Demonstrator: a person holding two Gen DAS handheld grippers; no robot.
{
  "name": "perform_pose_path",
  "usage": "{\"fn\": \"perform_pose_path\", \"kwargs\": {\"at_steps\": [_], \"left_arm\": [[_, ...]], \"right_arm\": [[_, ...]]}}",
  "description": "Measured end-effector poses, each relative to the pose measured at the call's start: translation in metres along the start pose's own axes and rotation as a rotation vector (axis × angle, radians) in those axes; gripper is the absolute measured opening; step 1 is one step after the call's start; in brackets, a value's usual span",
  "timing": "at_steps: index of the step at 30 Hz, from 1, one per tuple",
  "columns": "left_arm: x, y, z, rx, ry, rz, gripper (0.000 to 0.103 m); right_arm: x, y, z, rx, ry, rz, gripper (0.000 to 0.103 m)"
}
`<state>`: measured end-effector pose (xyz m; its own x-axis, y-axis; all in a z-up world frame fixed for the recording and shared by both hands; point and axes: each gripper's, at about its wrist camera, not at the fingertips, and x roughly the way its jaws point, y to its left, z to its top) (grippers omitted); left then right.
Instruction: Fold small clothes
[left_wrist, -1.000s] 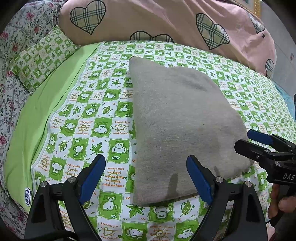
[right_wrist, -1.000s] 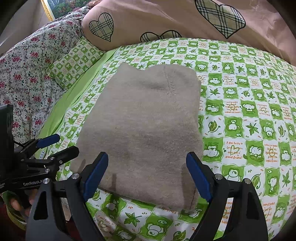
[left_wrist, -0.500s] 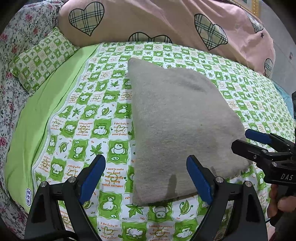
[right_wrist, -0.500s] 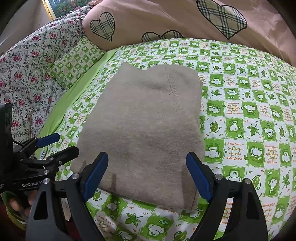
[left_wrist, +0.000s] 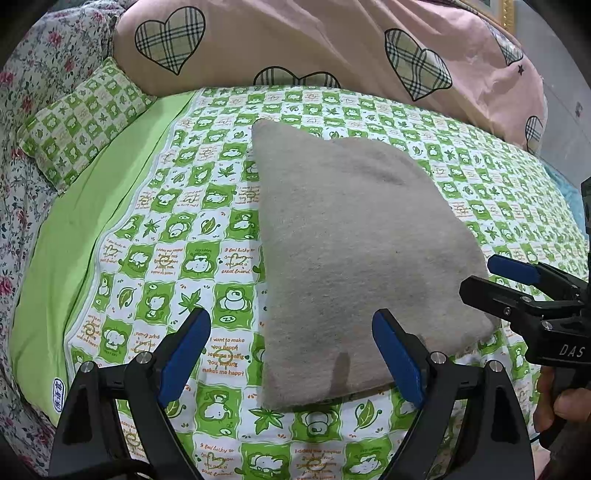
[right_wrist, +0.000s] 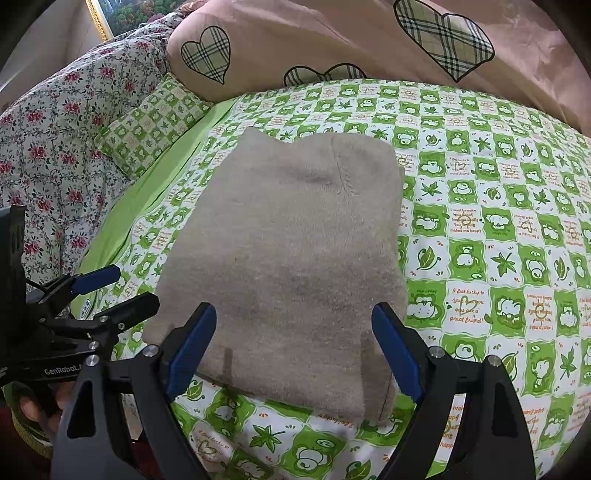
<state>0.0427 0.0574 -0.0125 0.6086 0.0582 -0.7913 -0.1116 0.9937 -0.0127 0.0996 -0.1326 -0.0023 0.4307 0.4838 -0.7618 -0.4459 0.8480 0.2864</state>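
Note:
A grey-beige knitted garment (left_wrist: 351, 251) lies folded into a thick flat rectangle on the green-and-white checked bedsheet (left_wrist: 207, 236). My left gripper (left_wrist: 291, 343) hovers open over the garment's near left corner, blue pads wide apart with nothing between them. In the right wrist view the same garment (right_wrist: 295, 258) fills the middle. My right gripper (right_wrist: 295, 332) stands open above its near edge, also with nothing in it. Each gripper shows in the other's view: the right gripper (left_wrist: 487, 278) by the garment's near right corner, the left gripper (right_wrist: 125, 291) by its near left corner.
A pink duvet with plaid hearts (left_wrist: 314, 40) is piled along the far side of the bed. A small green checked pillow (left_wrist: 81, 122) and a floral quilt (right_wrist: 48, 147) lie to the left. A plain green strip of sheet (left_wrist: 74, 236) runs down the left. A hand (left_wrist: 557, 402) grips the right handle.

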Motion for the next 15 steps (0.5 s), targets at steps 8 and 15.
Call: {"fn": "perform_pose_path", "kwargs": {"at_steps": [8, 15], "left_arm": [[0.001, -0.002, 0.003, 0.004, -0.004, -0.002, 0.09], [0.001, 0.0, 0.009, 0.006, -0.013, -0.009, 0.09]], "right_arm": [[-0.003, -0.001, 0.007, -0.009, -0.009, 0.0, 0.086], [-0.005, 0.0, 0.016, -0.033, -0.021, -0.015, 0.086]]}}
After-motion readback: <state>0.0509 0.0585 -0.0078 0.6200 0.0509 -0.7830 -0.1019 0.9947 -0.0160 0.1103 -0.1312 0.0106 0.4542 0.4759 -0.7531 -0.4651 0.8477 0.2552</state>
